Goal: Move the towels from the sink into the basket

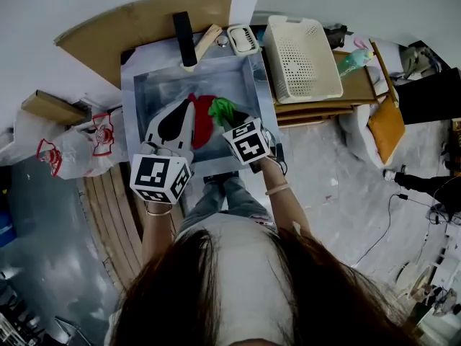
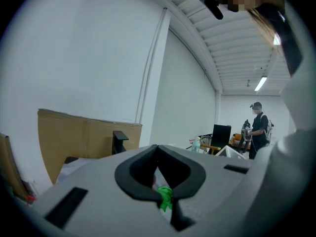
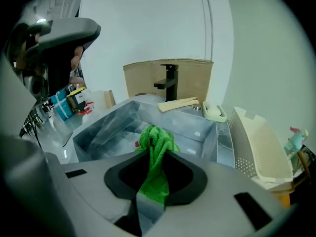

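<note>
A green towel hangs bunched above the steel sink, and my right gripper is shut on it. In the right gripper view the green towel runs down between the jaws of the right gripper, over the sink. A red towel lies in the basin. My left gripper hovers over the sink's left half; in its own view the left gripper has its tips together. A bit of green shows through the opening behind the tips. The cream basket stands right of the sink.
A black faucet, a wooden piece and a soap dish line the sink's far rim. A plastic bag lies to the left. A spray bottle sits beyond the basket. A person stands far off.
</note>
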